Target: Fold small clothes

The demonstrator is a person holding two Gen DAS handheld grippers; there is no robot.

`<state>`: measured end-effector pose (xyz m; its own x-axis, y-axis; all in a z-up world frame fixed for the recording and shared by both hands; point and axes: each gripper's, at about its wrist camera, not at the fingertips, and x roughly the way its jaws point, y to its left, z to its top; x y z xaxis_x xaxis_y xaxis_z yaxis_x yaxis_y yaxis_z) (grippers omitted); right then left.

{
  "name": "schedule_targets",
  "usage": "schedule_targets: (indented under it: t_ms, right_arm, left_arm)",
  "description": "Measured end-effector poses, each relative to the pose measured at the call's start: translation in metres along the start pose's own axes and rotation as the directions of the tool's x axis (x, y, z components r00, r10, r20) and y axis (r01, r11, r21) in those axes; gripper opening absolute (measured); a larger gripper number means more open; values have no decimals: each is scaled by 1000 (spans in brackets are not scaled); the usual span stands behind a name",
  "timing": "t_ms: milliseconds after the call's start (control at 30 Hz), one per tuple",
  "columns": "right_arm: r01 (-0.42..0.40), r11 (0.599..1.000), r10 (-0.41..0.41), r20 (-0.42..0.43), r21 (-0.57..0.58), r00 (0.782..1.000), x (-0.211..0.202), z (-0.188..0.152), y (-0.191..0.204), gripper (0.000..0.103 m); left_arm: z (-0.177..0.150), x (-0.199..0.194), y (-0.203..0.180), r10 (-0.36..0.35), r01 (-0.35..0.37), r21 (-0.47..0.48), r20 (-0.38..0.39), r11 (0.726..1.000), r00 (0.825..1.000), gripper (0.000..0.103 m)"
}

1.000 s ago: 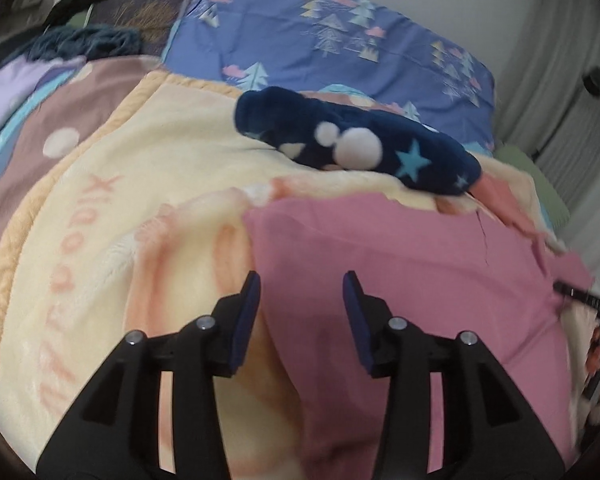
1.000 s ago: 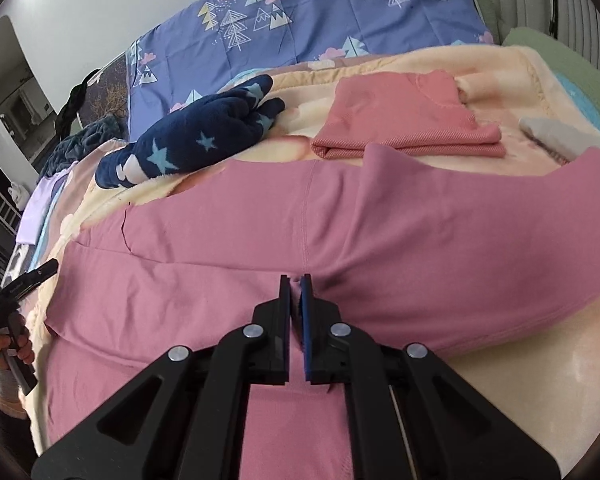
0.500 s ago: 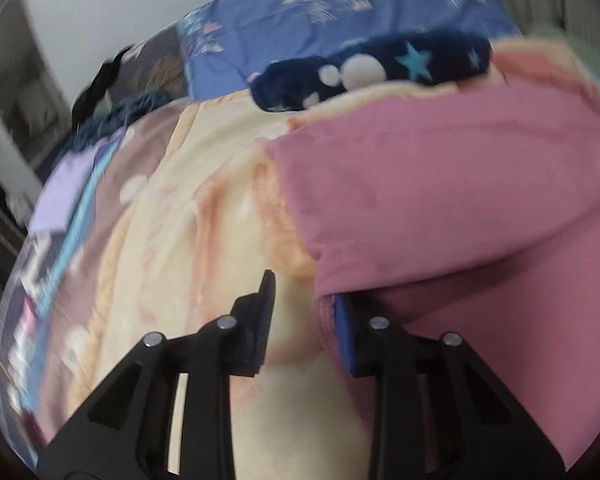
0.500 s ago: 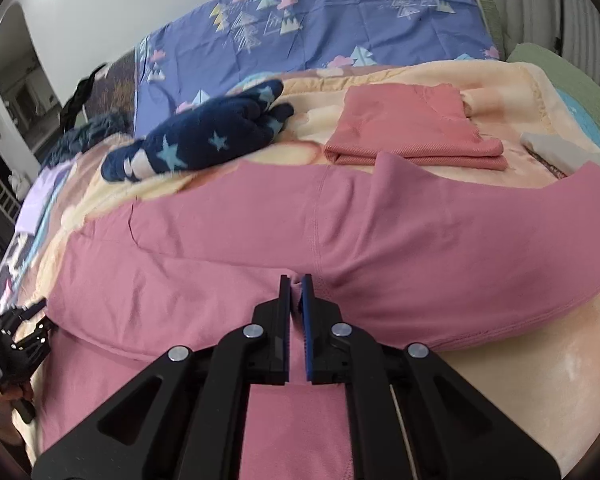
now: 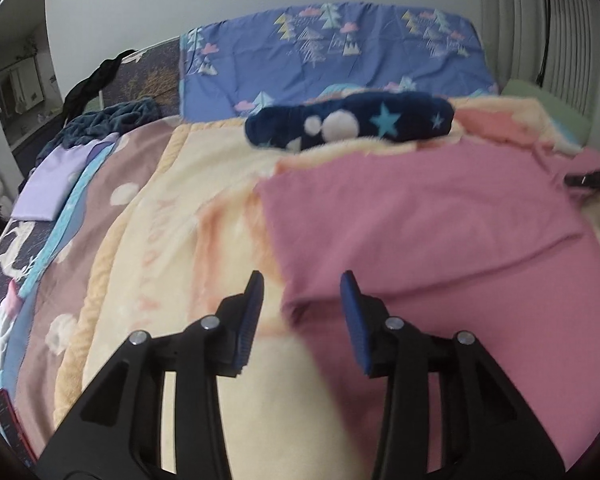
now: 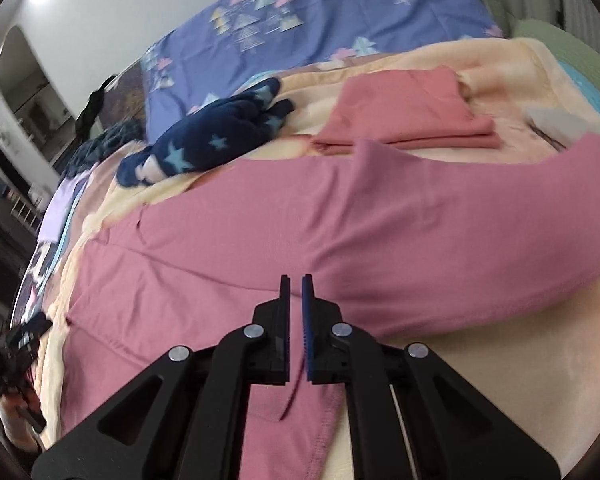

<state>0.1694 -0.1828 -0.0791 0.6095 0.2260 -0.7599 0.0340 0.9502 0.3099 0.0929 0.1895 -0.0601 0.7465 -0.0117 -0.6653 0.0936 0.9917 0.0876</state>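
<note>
- Two grippers work over one pink garment (image 5: 440, 240), which lies spread on a cream blanket (image 5: 172, 240); all positions below are given relative to the pink garment.
- Left of the garment: bare cream blanket, then a mauve and blue bedspread (image 5: 80, 200) with a lilac folded cloth (image 5: 48, 184) on it.
- Left gripper (image 5: 302, 312): jaws wide apart, holding nothing. It hangs over the garment's left edge, one blue pad over the blanket, the other over pink fabric; contact cannot be determined.
- Beyond the garment's far edge: a navy star-patterned fleece item (image 5: 352, 126) lying on the blanket, and behind it a blue pillow with tree print (image 5: 332, 56).
- Right gripper (image 6: 296, 304): jaws nearly closed, a thin slit between the pads. A fold of pink fabric passes between the fingers lower down; a firm grip at the tips cannot be confirmed.
- In the right wrist view, the garment's upper layer lies folded across the lower layer, forming a long band.
- Beyond the garment's right part: a folded salmon cloth (image 6: 408, 112) on the blanket, near the fold's far edge.
</note>
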Motion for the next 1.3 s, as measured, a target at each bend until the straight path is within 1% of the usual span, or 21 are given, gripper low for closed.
schedule_targets:
  t_ms: [33,67,133,167,233,333,500,533,567,600,633,667,767,900,1000,1033,1133,1167,1233,1267,1300]
  right_arm:
    - [11,1000,-11,-19,-15,1000,4,1,5,5]
    - [22,1000,-23,-35,-22,999,8,2,8,9]
    - [28,999,-31,-80,-28,996,20,1,10,24]
    - [30,999,-32,-91,-22,995,26,-1,10,26]
    - [43,999,-45,-95,-22,994,33,-4,11,26]
    - [53,997,-58,-91,-54,994,34,-6,17,26]
    - [77,991,-85,-77,-106,993,29,-1,25,26]
    - [81,991,-89,-79,-105,993,29,0,24,28]
    - [85,991,-93,-85,-99,992,30,0,23,35]
    - [86,992,-94,-87,-94,992,30,-1,21,38]
    - [84,992,-92,-90,-92,992,32,-2,20,38]
    - [88,991,-97,-90,-98,991,35,-4,20,37]
    - [98,988,-106,-57,-119,993,32,-8,23,2]
    - [97,988,-93,37,-123,995,14,-1,29,2]
    - [82,990,-74,66,-118,995,5,7,32,2]
    - [82,990,-73,78,-117,994,4,10,32,2]
    - [76,992,-68,88,-96,994,8,20,31,2]
    - [74,993,-68,78,-88,995,13,22,29,2]
    - [95,992,-93,32,-79,995,28,24,24,2]
    - [107,992,-107,-3,-71,994,38,21,19,2]
    - [106,992,-108,-20,-66,994,42,18,18,2]
  left_arm:
    - [7,7,-3,-5,5,2,-2,1000,1000,41]
    - [14,17,-6,-9,9,3,-10,1000,1000,41]
    - [26,46,-8,20,-20,7,-39,1000,999,49]
    - [31,62,-8,40,-40,8,-60,999,997,53]
    - [39,96,-4,68,-68,0,-109,998,992,54]
    - [46,131,5,80,-85,-24,-158,996,984,54]
    - [57,144,14,74,-83,-50,-158,995,985,56]
    - [59,146,16,75,-84,-48,-161,995,984,56]
    - [60,148,17,68,-77,-51,-163,996,984,56]
    - [60,149,19,49,-60,-59,-166,996,985,42]
    - [62,151,21,14,-26,-70,-165,997,986,24]
    - [64,151,22,-10,-3,-78,-165,997,986,8]
    - [67,138,25,-26,16,-89,-107,996,994,7]
    - [76,120,37,-63,54,-133,-63,990,996,7]
    - [81,112,52,-9,5,-157,-30,988,1000,3]
    - [81,111,62,-4,0,-192,-22,981,1000,3]
    - [80,115,82,-47,40,-278,-15,960,999,0]
    - [78,116,83,-62,55,-285,-16,957,998,0]
    - [72,119,80,-123,109,-296,-30,949,992,2]
    - [69,121,77,-138,119,-298,-43,947,990,10]
    - [66,122,73,-142,121,-289,-52,950,989,28]
